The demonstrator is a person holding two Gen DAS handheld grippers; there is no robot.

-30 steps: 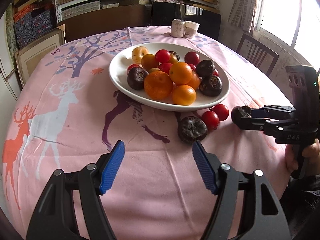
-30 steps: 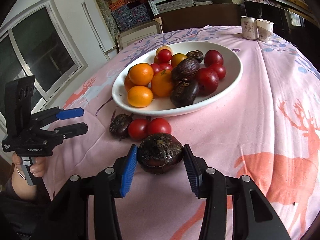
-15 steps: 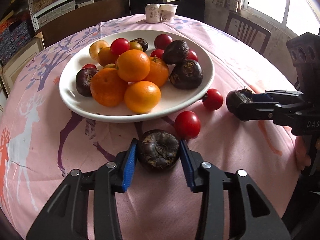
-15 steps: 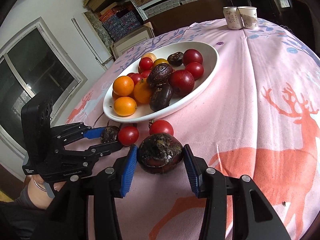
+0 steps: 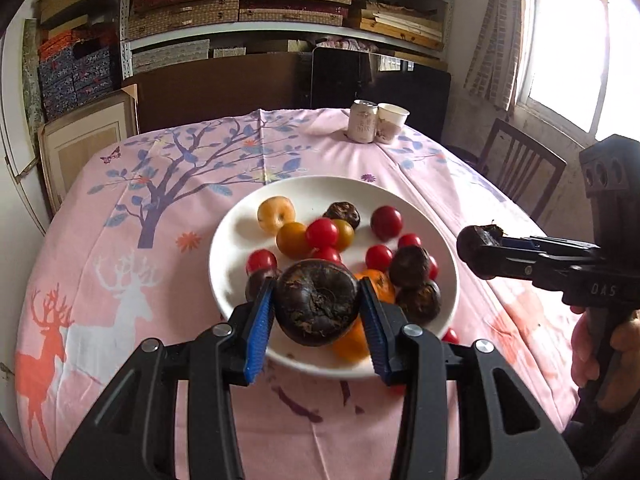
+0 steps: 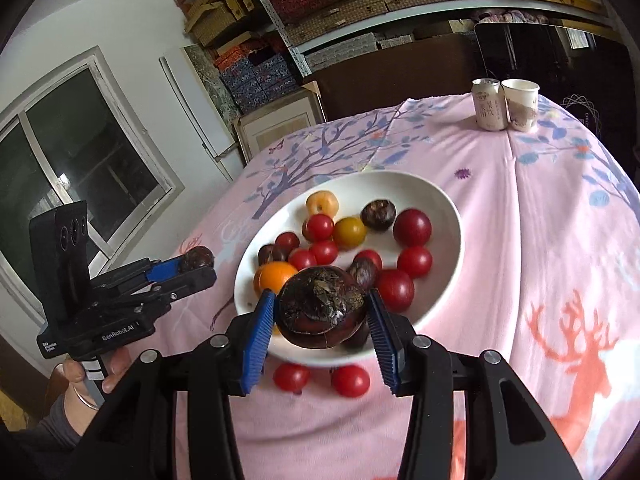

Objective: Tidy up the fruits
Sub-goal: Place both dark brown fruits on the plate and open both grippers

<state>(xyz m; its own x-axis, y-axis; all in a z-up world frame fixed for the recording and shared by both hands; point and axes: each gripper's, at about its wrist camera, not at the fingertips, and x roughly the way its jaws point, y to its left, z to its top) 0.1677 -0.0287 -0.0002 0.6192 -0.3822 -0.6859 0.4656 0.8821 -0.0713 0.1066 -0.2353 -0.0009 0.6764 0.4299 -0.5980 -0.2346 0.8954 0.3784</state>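
Both grippers have risen off the pink tablecloth (image 5: 168, 208) above the white plate (image 5: 236, 248), the left gripper (image 5: 318, 312) clamping a dark fruit (image 5: 316, 304) between its blue pads and the right gripper (image 6: 320, 318) clamping another dark fruit (image 6: 322, 306).

Plate (image 6: 448, 216) mid-table; two tomatoes (image 6: 291, 376) before it; can (image 6: 487, 105), cup (image 6: 520, 105) behind.

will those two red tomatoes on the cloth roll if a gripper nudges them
Probably. The tomatoes look round and smooth, so a sideways nudge may send them off. The soft cloth might slow them. Glossy skin could slip between pads.
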